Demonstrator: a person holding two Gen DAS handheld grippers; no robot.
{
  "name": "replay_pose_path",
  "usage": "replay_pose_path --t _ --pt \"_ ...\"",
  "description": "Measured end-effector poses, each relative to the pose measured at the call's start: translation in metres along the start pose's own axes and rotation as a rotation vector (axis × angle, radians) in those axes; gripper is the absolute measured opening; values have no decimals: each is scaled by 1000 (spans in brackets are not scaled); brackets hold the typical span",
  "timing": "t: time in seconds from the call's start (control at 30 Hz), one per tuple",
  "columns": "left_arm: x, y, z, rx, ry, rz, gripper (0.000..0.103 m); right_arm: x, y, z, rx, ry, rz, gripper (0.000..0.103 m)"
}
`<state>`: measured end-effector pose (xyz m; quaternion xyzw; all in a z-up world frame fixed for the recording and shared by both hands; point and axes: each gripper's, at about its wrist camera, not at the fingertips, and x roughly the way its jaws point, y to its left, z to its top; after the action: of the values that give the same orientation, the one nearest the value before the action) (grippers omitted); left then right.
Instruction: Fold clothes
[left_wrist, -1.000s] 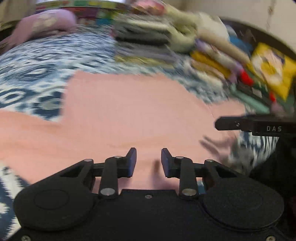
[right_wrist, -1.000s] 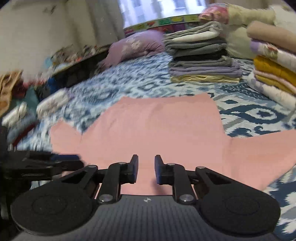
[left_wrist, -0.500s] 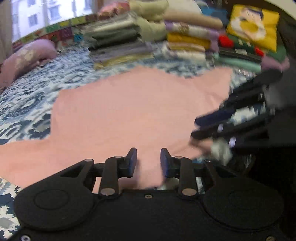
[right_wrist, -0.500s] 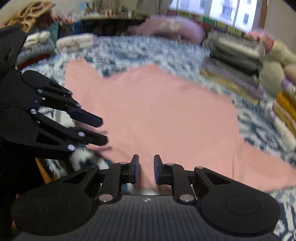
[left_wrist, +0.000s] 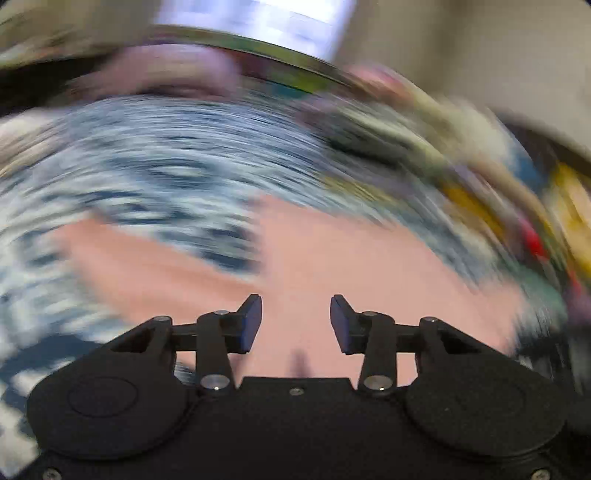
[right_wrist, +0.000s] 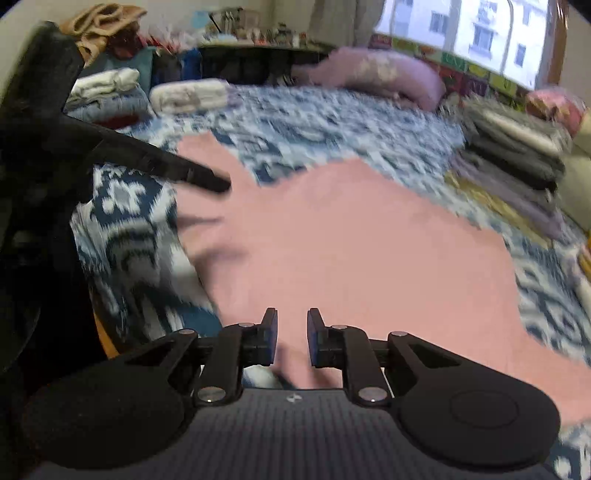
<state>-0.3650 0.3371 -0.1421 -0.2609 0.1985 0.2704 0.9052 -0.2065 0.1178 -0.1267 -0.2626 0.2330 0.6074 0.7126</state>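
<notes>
Just below both claws, left (left_wrist: 296, 320) spreading, right (right_wrist: 292, 338) narrowly parted, lies the pink garment (right_wrist: 354, 251).

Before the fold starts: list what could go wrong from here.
1. Neither the left gripper, whose jaws have just been opening, nor the right gripper holds the pink garment; a hurried pinch could miss its edge.
2. The grippers work close together and might collide.
</notes>
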Motion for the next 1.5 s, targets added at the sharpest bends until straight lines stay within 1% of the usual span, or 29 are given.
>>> replay_pose_path --t 0.07,0.1,0.13,0.23,0.3,0.37,0.4,0.47,0.57,0.6,0.67,0.7,0.77,0.8,0.87,0.93,1.0,1.07,1.13,1.2,1.27,1.37,1.4,1.47,1.5 --pt "1 40 6 -203 -31 69 39 10 14 12 -37 -23 17 20" --pt "1 56 8 -275 -43 76 39 16 21 18 -57 -30 28 21" --pt "3 67 11 -320 -55 83 39 22 28 24 -77 -37 39 23" --pt "10 80 27 -300 -105 119 39 41 53 37 -138 -53 50 30" --pt "14 88 37 -280 -132 140 38 53 70 46 -164 -68 52 30" --pt "17 90 42 -210 -123 138 38 66 81 55 -173 -77 67 30" --pt "22 88 45 -161 -109 146 38 73 86 59 -178 -79 70 31" --pt "35 83 48 -58 -64 137 37 89 92 64 -183 -78 64 31" --pt "61 66 46 93 38 64 35 110 99 67 -174 -79 35 34" --pt "71 58 43 153 74 47 35 117 99 66 -153 -68 41 35" --pt "97 42 31 301 150 85 32 125 99 62 -112 -59 56 36" --pt "107 35 27 356 176 103 32 127 99 59 -92 -62 65 36" --pt "118 34 29 355 152 135 31 125 107 51 -106 -85 39 37" --pt "123 35 31 342 139 154 29 125 111 48 -110 -93 29 37" --pt "125 51 42 246 101 207 26 124 117 44 -135 -104 14 37" --pt "117 68 48 172 70 226 24 121 120 42 -165 -108 5 37" --pt "93 83 58 74 2 208 24 118 123 43 -182 -103 5 37" --pt "68 95 62 19 -62 239 24 113 127 44 -199 -99 8 36" --pt "51 114 61 -74 -92 263 24 109 132 47 -217 -106 16 35" --pt "38 139 54 -208 -87 261 24 111 139 52 -235 -119 7 35" --pt "30 159 48 -330 -82 232 25 115 144 59 -237 -130 4 36" --pt "30 174 42 -452 -80 169 25 125 148 72 -234 -144 -4 38" --pt "31 177 41 -487 -78 147 25 128 148 77 -234 -151 -8 39" --pt "38 179 40 -529 -68 118 25 138 145 90 -210 -157 -9 46" --pt "41 179 40 -545 -63 106 25 144 143 98 -192 -157 -14 46"
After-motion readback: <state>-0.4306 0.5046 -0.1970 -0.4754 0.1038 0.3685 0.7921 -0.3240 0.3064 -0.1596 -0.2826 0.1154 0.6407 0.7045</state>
